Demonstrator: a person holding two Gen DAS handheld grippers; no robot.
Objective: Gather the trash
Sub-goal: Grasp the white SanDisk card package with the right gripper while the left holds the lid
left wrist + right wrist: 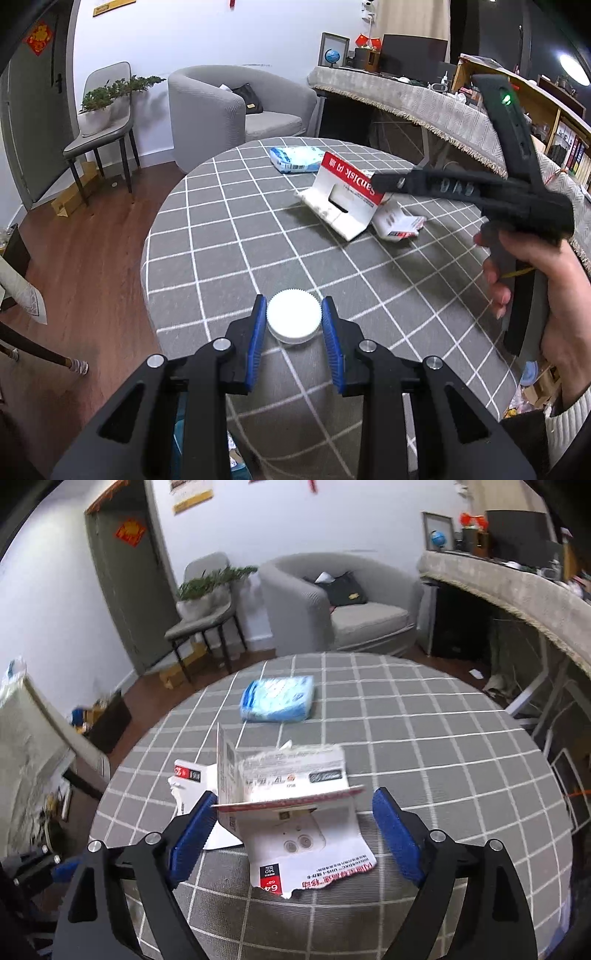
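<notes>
Left wrist: one cap (293,320), two torn cartons (345,197).

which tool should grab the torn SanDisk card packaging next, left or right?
Right. The right tool is open and straddles the torn packaging. The left tool is shut on the white cap, so it's busy.

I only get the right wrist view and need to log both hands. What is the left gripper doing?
Observer: The left gripper is shut on a white ribbed cap.
Operator: Anything printed on the far face of the torn card pack?
Observer: Yes, the torn card pack shows a red SanDisk band there.
Operator: Who holds my gripper?
Observer: A bare hand with a white knit cuff.
</notes>
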